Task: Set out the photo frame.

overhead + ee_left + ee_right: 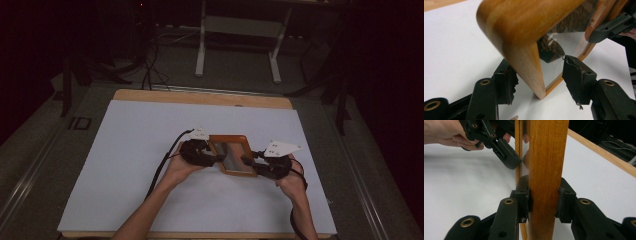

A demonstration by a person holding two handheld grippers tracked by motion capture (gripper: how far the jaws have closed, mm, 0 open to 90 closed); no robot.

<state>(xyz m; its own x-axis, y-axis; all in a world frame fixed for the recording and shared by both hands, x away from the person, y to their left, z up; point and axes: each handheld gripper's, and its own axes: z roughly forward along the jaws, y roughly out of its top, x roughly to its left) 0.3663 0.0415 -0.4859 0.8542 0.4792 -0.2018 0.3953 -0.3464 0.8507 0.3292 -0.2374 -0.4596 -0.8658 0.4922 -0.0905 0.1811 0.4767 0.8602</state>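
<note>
Near edge of the table: your two forearms came in from the bottom, one gripper in each hand. Count: two grippers, one wooden frame, one white sheet, one table.

Your right gripper [248, 161] had the wooden frame [231, 154] by its right-hand side. In the right gripper view both pads sat flat against the frame's wooden bar [546, 180], one on each face, jaws part-way apart and pressing on the wood. Firm hold, as far as I could see.

Your left gripper [214, 156] stood at the frame's left side. In the left gripper view its jaws were roughly half open, one to each side of the frame's near corner [529, 67]. Daylight showed between each pad and the wood; neither pressed on it. The corner's tip met the white sheet [454, 45] between the jaws, or near enough; contact hard to call.

The frame sat about mid-table, slightly right of centre, between your two grippers, tilted up off the sheet. It held one clear or mirror-like pane [559, 50] inside its wooden border; the pane carried reflections of a dark jaw. Nothing else lay in or on it.

Beyond that: the white sheet covered most of the wooden table [200, 96], whose bare edge showed along the far side.

Farther still: dim floor with cables [150, 65] and one pale metal stand [240, 30].
</note>
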